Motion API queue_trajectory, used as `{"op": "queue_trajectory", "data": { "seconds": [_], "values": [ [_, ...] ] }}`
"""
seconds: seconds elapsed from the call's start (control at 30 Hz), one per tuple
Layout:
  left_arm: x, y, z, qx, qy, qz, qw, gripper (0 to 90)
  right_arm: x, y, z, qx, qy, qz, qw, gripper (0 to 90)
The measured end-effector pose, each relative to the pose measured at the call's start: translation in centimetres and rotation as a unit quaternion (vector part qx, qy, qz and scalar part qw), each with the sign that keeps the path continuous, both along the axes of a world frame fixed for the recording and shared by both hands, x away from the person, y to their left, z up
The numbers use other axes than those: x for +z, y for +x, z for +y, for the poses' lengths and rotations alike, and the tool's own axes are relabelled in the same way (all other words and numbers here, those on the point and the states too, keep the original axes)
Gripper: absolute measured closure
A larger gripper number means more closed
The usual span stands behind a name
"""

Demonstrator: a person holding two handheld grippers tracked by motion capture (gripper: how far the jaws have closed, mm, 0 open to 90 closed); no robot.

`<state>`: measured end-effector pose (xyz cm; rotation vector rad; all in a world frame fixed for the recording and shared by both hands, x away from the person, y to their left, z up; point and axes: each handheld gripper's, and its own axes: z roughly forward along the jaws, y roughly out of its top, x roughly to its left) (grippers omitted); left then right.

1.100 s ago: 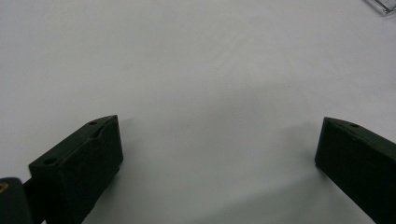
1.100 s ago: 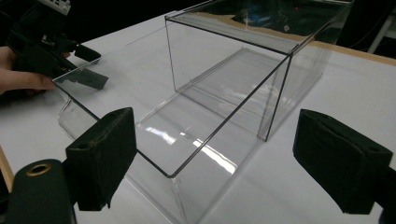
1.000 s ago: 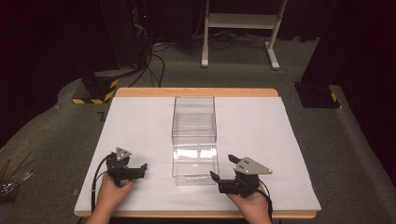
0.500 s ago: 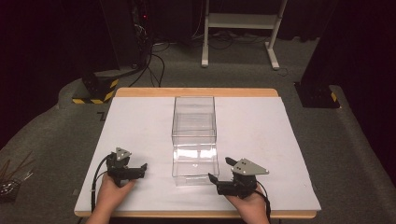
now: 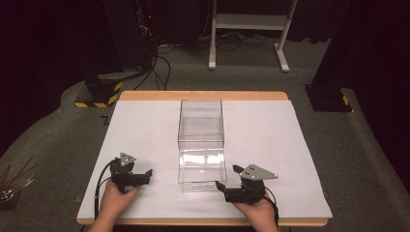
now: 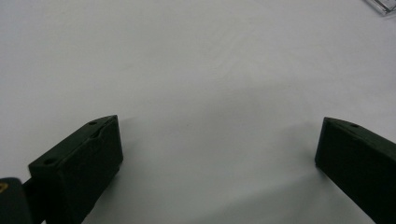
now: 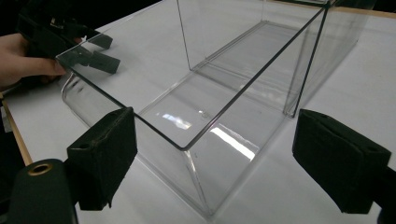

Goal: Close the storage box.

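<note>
From above, the clear box [image 5: 202,145] stood at the middle of the white table [image 5: 270,140], long axis running away from the person, and the right gripper [image 5: 225,178] had edged in toward the box's near right corner from where it lay a second earlier, further off that corner; its jaws stood spread, holding nothing, one tip beside the right wall and the other near the front corner. The left gripper [image 5: 147,174], well to the left of the box, had hardly shifted over the same second and pointed toward the box's near left side without touching it. In the left gripper view, the two jaws were wide apart over bare table [image 6: 196,84], nothing between them, with just a corner of the box [image 6: 383,5] at the top right edge. In the right gripper view, the jaws straddled the box [image 7: 219,126] at its near corner, released and empty, the left jaw just outside the front wall and the right jaw off the side wall; beyond the box's far side the left gripper [image 7: 95,50] and the hand [image 7: 23,58] holding it were seen. The small advance suggested the right gripper was lining up on the box's corner or wall, with no grasp yet made and the box unmoved.
</note>
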<state>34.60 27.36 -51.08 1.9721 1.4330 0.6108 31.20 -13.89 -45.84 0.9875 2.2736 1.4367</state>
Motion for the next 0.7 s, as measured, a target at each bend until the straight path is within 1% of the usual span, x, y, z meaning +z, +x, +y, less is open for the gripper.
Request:
{"op": "queue_trajectory", "data": {
  "seconds": [0.23,0.43,0.57,0.7],
  "values": [
    [0.0,0.0,-0.01,0.0,0.0,0.0,1.0,1.1,-0.27,-0.14,0.24,0.007,-0.01,0.0,0.9999,16.1],
    [0.0,0.0,0.0,0.0,-0.001,0.001,1.0,1.0,-0.45,-0.08,0.5,0.004,-0.013,-0.003,0.9999,16.5],
    [0.01,0.01,0.01,0.0,0.0,0.001,1.0,1.0,-0.5,-0.13,0.76,0.003,-0.019,-0.007,0.9998,16.6],
    [0.01,0.01,0.0,0.0,0.0,0.0,1.0,1.0,-0.51,-0.13,0.85,0.0,-0.018,-0.009,0.9998,16.7]
  ]
}}
